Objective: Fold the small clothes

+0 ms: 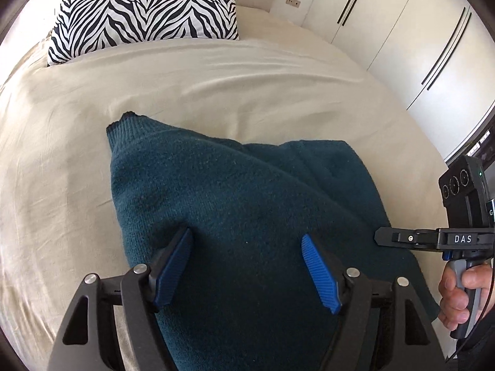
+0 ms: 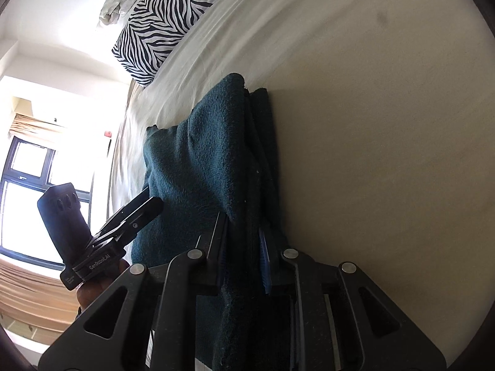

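Right gripper (image 2: 244, 247) pinches the teal sweater's (image 1: 235, 204) near-right edge, anchoring the fold; left gripper (image 1: 246, 266) hovers open above it.

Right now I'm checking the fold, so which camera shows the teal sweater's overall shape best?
The left wrist view: the teal sweater lies spread across the bed. The right wrist view shows it edge-on, clamped in the right gripper.

You can read "DAS" in white capitals on the black body of the right claw (image 1: 379, 237), seen from your left wrist camera. From your right wrist camera, "GenRobot.AI" runs in white along the black base of the left claw (image 2: 151, 199). A smaller label below it is too blurred to read.
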Demonstrator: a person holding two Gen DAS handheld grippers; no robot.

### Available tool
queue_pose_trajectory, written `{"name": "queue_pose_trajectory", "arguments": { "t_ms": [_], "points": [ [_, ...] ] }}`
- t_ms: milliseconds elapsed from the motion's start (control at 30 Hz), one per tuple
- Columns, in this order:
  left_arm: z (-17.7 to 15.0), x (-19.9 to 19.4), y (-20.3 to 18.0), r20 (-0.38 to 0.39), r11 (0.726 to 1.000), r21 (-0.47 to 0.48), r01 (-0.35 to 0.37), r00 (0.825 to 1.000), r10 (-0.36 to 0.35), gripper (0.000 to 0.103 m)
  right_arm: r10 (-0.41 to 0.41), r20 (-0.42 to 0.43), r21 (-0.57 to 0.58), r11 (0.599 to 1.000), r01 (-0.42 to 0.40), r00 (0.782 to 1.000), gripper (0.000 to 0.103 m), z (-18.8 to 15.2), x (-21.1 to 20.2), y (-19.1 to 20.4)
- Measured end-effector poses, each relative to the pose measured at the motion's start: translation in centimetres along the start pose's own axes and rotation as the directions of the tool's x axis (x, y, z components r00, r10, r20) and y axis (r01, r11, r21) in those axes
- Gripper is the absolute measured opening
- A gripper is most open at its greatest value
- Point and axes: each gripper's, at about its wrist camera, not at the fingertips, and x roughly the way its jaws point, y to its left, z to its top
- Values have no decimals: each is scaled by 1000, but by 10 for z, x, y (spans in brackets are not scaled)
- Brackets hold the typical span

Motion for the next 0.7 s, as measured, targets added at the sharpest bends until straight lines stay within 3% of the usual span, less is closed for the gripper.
{"name": "queue_pose_trajectory", "arguments": {
  "t_ms": [167, 267, 333, 400, 433, 533, 600, 700],
  "points": [
    [-2, 9, -4, -3, 998, 53, -24, 1000, 25, 77, 97, 14, 62, 993, -98, 995, 15, -1, 2, -23],
    [4, -10, -3, -8, 1000, 9, 1, 1000, -1, 74, 72, 23, 48, 996, -73, 997, 18, -7, -7, -13],
    [4, -29, -3, 16, 997, -21, 73, 997, -73, 67, 40, 35, 20, 999, -41, 999, 19, -12, -21, -5],
    [2, -39, -7, 16, 983, -33, 182, 983, -182, 63, 54, 82, -2, 999, -54, 995, 19, -14, -39, 3],
    [1, -41, -8, 10, 972, -44, 231, 973, -231, 63, 90, 98, -10, 996, -89, 991, 19, -15, -46, 6],
    [-2, -32, -1, -14, 911, -135, 389, 919, -395, 59, 190, 120, -26, 982, -188, 974, 19, -15, -60, 18],
    [-12, -20, 15, -7, 838, -249, 484, 865, -502, 55, 255, 85, -23, 967, -254, 963, 19, -18, -54, 24],
    [-28, -13, 35, 42, 754, -336, 564, 809, -586, 42, 254, 5, 19, 967, -254, 967, 19, -26, -27, 17]
  ]
}}
